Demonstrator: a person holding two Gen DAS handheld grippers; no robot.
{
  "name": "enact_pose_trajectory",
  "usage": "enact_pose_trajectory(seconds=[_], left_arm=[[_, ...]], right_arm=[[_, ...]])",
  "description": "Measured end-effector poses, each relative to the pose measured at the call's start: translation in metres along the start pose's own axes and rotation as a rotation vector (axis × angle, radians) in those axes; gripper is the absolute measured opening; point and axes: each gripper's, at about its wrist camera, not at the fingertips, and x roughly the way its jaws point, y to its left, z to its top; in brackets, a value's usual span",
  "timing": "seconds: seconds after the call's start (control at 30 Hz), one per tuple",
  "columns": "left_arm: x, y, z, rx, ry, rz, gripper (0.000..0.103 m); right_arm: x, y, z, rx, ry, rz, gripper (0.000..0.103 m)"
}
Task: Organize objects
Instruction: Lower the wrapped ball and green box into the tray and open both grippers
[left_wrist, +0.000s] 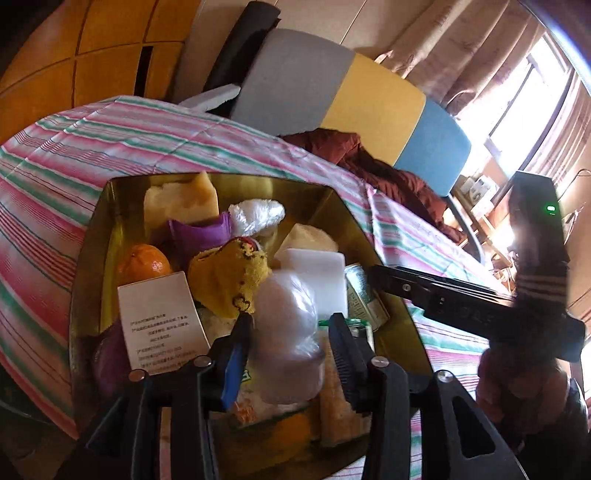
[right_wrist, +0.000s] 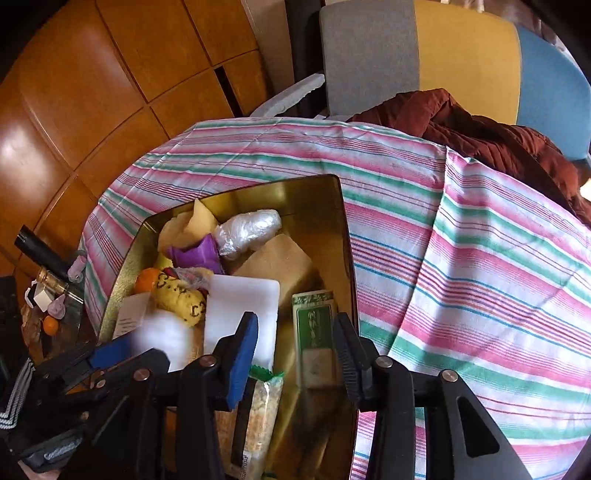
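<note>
Gripping a blurred translucent bag over the gold tin, your left gripper is clenched; your right gripper hangs released; the white card's print is unreadable.

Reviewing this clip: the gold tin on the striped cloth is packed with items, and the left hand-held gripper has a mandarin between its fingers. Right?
Not quite. In the left wrist view, the left hand-held gripper has a translucent plastic-wrapped bundle between its fingers, not a mandarin. The mandarin lies untouched at the tin's left side. The gold tin on the striped cloth is indeed packed.
</note>
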Motion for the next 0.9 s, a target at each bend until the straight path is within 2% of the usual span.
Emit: enact_pose_trajectory(seconds=[0.2, 0.3, 0.37, 0.57, 0.73, 0.9], left_arm=[[0.001, 0.004, -0.005, -0.017, -0.001, 0.021, 0.049], [-0.011, 0.001, -0.007, 0.025, -0.050, 0.090, 0.049], [-0.021, -0.002, -0.009, 0.053, -0.084, 0.136, 0.049], [-0.049, -0.005, -0.014, 0.089, -0.169, 0.265, 0.051], [-0.066, -0.009, -0.019, 0.097, -0.207, 0.339, 0.053], [-0.075, -0.018, -0.029, 0.106, -0.220, 0.370, 0.056]], right_arm=[[-0.004, -0.003, -0.012, 0.020, -0.015, -0.003, 0.044], [-0.010, 0.001, -0.019, 0.008, -0.033, -0.010, 0.046], [-0.014, 0.004, -0.023, -0.004, -0.050, -0.024, 0.054], [-0.029, 0.015, -0.036, -0.031, -0.098, -0.053, 0.066], [-0.043, 0.022, -0.049, -0.046, -0.137, -0.074, 0.067], [-0.055, 0.032, -0.067, -0.085, -0.173, -0.111, 0.067]])
